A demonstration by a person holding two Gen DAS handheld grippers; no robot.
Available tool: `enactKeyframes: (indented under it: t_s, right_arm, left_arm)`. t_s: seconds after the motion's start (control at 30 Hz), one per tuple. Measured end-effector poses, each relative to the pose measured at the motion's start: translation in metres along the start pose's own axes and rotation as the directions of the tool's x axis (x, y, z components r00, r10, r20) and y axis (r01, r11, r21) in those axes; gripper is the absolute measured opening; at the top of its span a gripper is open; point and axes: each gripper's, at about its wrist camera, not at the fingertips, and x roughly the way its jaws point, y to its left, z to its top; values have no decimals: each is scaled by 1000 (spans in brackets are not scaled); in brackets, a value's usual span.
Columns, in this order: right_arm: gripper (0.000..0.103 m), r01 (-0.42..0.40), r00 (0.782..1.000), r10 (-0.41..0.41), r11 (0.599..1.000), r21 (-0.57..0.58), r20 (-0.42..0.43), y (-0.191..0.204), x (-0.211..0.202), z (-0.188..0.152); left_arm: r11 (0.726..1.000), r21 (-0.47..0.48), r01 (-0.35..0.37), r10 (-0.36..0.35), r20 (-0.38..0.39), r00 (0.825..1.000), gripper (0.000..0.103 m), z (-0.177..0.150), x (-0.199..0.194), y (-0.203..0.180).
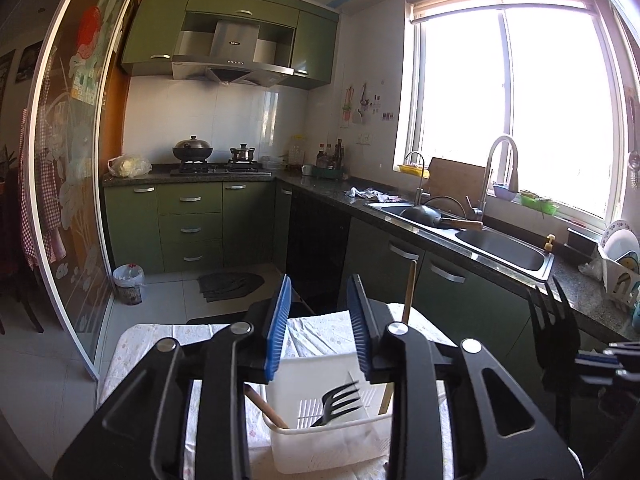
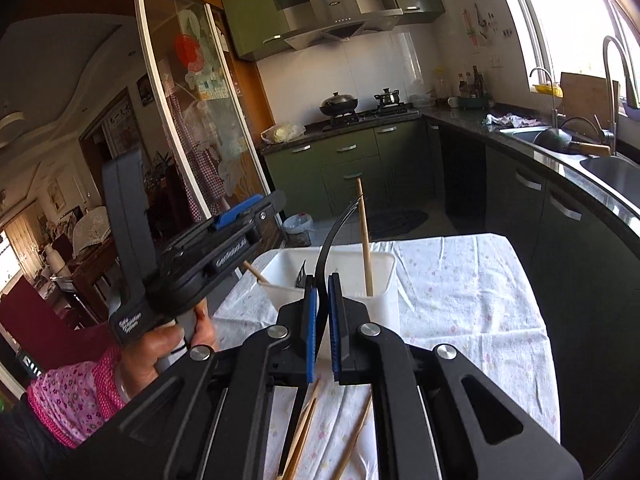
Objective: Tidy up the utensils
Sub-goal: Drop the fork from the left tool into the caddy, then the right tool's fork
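We read no clear writing. Our left gripper [image 1: 320, 328], jaws spread and empty, hovers over the white plastic bin [image 1: 320, 440] holding a black fork [image 1: 338, 402]. Our right gripper [image 2: 322, 332] pinches a black curved utensil [image 2: 330, 240].

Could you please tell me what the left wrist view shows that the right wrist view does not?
Only the left wrist view shows the black fork lying whole inside the white bin, and the open left gripper from behind with nothing between its pads.

Only the right wrist view shows the loose chopsticks on the cloth, the hand holding the left gripper, and the right gripper shut on a black utensil.

Both show the bin and the upright wooden chopstick in it.
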Motion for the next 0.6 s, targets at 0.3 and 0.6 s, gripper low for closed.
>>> enactKeyframes:
  t_s: [0.3,0.6]
  right_arm:
    - [7,183,936,-191,982,55,296,-8,36,56]
    - [7,303,908,-316,949,89,275,-30,111,56]
  left_arm:
    - [997,-66,30,-28,35,999,28,3,-36,17]
    - [996,-65,63,-62,18,998,28,-7,-68,23]
